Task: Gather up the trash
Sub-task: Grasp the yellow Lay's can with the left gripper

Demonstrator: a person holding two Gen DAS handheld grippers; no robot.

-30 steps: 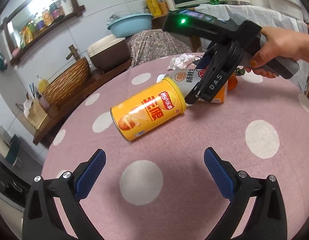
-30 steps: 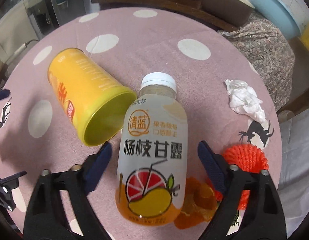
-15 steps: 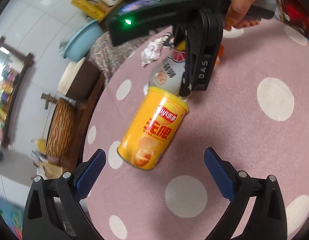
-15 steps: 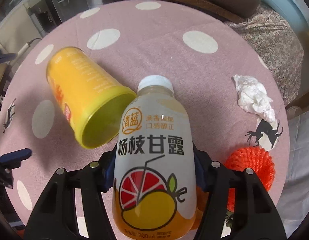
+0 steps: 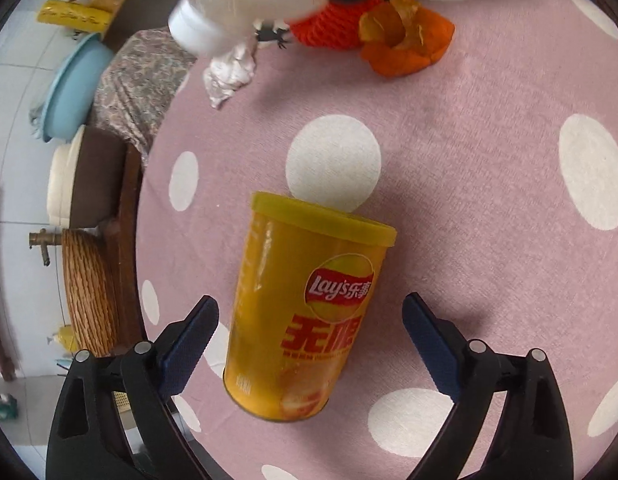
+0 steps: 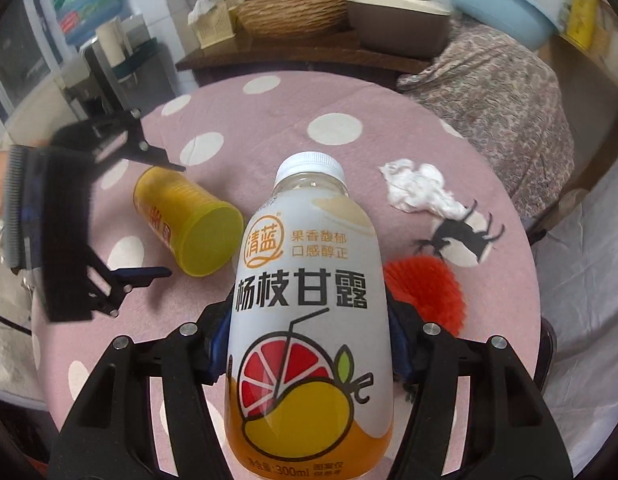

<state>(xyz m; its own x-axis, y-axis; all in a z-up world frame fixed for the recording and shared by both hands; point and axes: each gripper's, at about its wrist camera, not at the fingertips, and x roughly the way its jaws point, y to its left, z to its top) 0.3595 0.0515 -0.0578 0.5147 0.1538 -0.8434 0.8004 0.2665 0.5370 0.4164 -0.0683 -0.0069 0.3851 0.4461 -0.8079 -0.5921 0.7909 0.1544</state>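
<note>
Both tongs moved: right (image 6: 309,344) lifted bottle (image 6: 309,320), left (image 5: 309,344) straddles can (image 5: 305,312).

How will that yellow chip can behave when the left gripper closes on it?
The chip can lies on its side on the tablecloth, so it could roll if nudged off-centre. It looks open and empty in the right view, so it is probably light and may dent. The left gripper is open, straddling it.

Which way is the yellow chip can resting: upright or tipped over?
Tipped over: the chip can lies on its side on the tablecloth, lidded end away from the open left tongs.
</note>
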